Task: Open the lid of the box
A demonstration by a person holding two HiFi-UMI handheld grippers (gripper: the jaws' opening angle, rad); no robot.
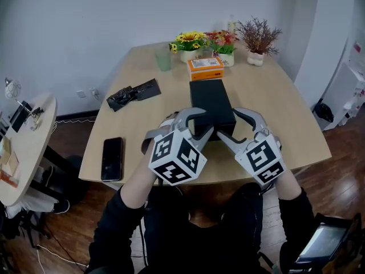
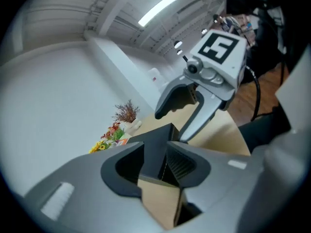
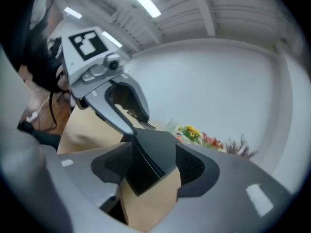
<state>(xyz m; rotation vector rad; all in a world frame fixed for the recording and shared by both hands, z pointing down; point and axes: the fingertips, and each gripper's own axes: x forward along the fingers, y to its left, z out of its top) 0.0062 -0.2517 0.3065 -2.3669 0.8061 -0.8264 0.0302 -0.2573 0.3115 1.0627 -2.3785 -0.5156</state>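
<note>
One broad wooden table (image 1: pixel 285 96) with rounded corners fills the middle of the head view, and a smaller round side table (image 1: pixel 40 130) stands off to its left. Near the front edge of the big table lies the long black box (image 1: pixel 214 116), lengthwise away from the person, its lid (image 1: pixel 208 90) lying flat on top. Both tools meet it at the near end. The left tool (image 1: pixel 199 125) is clenched on the near left corner of the box; the left gripper view shows that corner wedged between the two dark pads, the ribbed pad flat against the box's side. The right tool (image 1: pixel 236 127) stands released, its jaws spread wide and straddling the near right corner, and the right gripper view does not show the pads plainly pressing. Well to the left of the box, a black phone (image 1: pixel 112 158) lies flat near the table's front left corner, and a crumpled black bag (image 1: pixel 132 93) sits farther back. Just behind the box rests an orange carton (image 1: pixel 205 68), with a pale green cup (image 1: pixel 163 57) to its left. Along the far edge stand pots of sunflowers (image 1: pixel 189 43), red flowers (image 1: pixel 223 43) and dry twigs (image 1: pixel 258 39)
</note>
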